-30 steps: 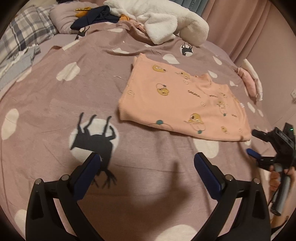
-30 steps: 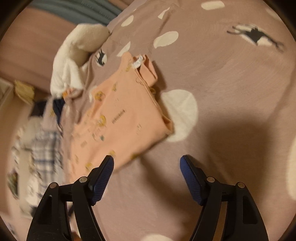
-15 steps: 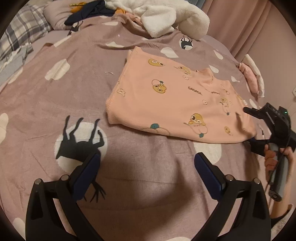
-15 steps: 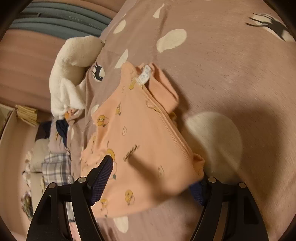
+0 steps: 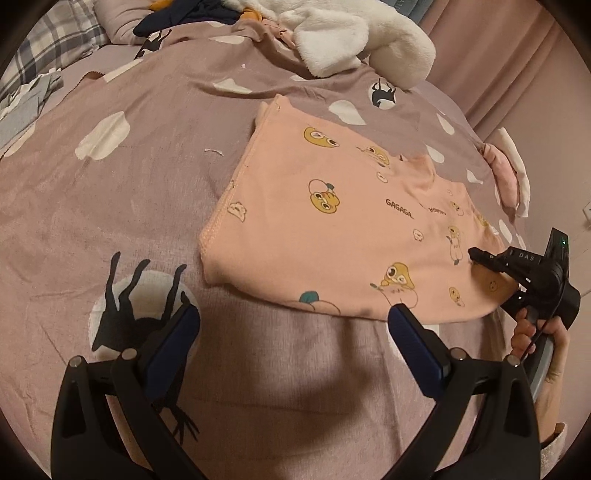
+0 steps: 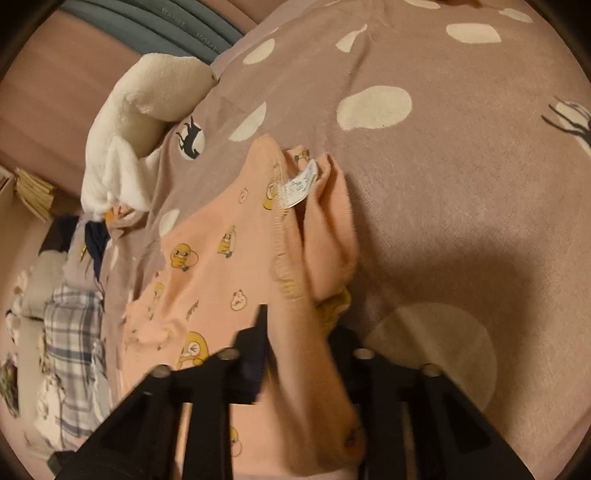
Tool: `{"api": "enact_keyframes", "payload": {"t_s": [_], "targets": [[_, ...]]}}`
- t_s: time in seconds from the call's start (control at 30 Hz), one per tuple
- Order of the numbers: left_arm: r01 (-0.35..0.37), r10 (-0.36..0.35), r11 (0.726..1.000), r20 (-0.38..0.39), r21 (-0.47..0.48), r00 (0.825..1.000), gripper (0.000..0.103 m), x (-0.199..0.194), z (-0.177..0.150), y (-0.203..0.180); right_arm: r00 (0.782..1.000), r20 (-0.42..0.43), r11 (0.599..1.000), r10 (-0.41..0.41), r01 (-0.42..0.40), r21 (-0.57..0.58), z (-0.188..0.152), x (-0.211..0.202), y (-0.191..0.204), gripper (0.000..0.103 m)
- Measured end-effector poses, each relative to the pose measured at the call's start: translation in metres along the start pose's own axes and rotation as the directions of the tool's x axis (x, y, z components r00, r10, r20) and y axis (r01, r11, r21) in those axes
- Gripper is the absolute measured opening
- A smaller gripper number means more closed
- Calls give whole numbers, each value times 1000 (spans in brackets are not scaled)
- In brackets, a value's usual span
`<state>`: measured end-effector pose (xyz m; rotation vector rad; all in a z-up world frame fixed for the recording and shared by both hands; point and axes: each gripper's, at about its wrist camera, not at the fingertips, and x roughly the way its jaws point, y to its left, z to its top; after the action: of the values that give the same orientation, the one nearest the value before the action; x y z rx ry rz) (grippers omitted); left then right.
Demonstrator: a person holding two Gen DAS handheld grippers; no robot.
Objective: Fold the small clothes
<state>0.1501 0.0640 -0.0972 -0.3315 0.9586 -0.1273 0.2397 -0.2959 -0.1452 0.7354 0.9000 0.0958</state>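
At the bottom of the left wrist view, the left gripper (image 5: pixel 293 332) hangs with its black arms and blue-padded fingers spread wide and nothing between them, above a mauve bedspread (image 5: pixel 122 206) printed with white blobs and black deer silhouettes. Just beyond its fingertips, in the middle of the frame, lies the peach-coloured small garment (image 5: pixel 332 229) with yellow cartoon prints, folded flat on the bedspread. At the right edge of that view a hand (image 5: pixel 539 332) holds the right gripper (image 5: pixel 480 258), whose black tip sits on the near right corner of the garment. In the right wrist view, that gripper (image 6: pixel 299 343) has just been closing, and its jaws now pinch a bunched fold of the peach fabric at the lower centre, while a white care label (image 6: pixel 301 182) shows at the garment's far end, above centre. Farther back, at the top of the left wrist view, a white fluffy plush blanket (image 5: pixel 354 40) lies beside dark clothes (image 5: pixel 188 16), with plaid fabric (image 5: pixel 48 44) at the upper left.
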Motion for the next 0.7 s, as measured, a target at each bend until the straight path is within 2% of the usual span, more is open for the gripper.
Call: {"api": "enact_keyframes", "payload": {"t_s": [0.2, 0.57, 0.7], "targets": [[-24, 24, 999, -1, 31, 1000, 102, 5, 1, 0, 997, 19, 986, -76, 78, -149, 1, -5, 23, 15], [-13, 13, 1000, -15, -17, 1000, 102, 4, 4, 12, 997, 15, 984, -79, 81, -159, 4, -6, 27, 14], [-26, 26, 999, -32, -20, 999, 102, 4, 5, 12, 995, 27, 974, -101, 104, -200, 3, -7, 38, 14]]}}
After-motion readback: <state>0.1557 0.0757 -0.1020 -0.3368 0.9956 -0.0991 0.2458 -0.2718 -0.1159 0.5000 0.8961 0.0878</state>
